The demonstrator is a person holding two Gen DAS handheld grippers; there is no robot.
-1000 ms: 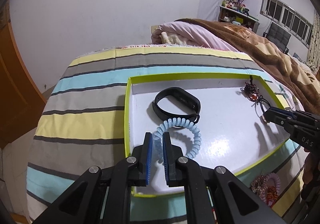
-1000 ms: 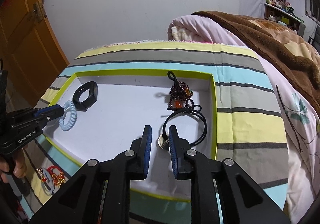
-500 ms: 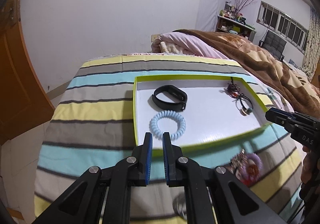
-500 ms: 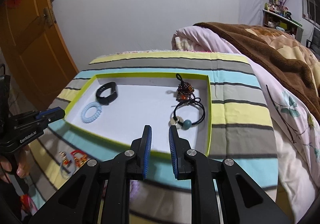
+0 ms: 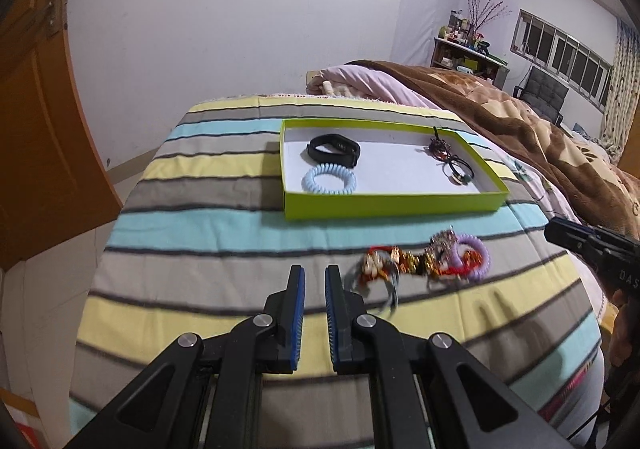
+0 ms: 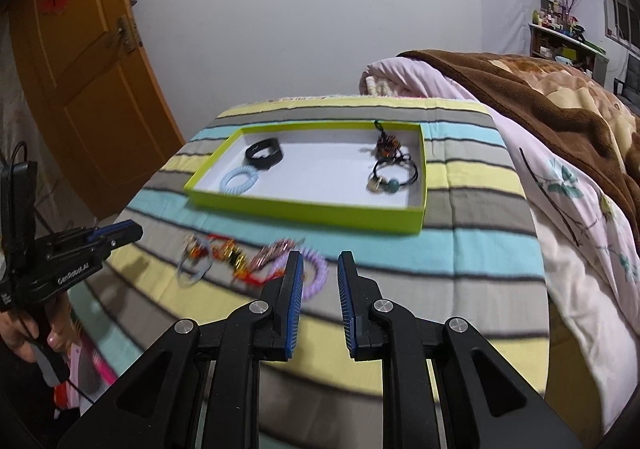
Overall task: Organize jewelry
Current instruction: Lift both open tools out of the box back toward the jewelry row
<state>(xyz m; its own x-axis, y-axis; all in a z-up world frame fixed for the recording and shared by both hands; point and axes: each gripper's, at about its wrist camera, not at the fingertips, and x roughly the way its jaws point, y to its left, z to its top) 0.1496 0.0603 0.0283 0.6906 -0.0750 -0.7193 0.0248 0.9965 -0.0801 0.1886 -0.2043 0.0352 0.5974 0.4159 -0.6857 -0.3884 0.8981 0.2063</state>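
A bedroom: one bed under a striped blanket (image 5: 192, 217), one brown quilt (image 6: 560, 105) heaped at two o'clock. On the stripes at twelve sits one lime-green tray (image 5: 392, 205) holding four pieces: one black band (image 5: 334, 149), one pale blue coil tie (image 5: 329, 180), one beaded charm (image 6: 387, 144), one black hair tie (image 6: 394, 175). Outside it, at one o'clock from my left gripper (image 5: 315, 277), lies one blurred jewelry heap (image 5: 424, 263) with one purple coil (image 6: 316, 275). My left gripper is slightly parted, empty; my right gripper (image 6: 319, 263) wider, empty.
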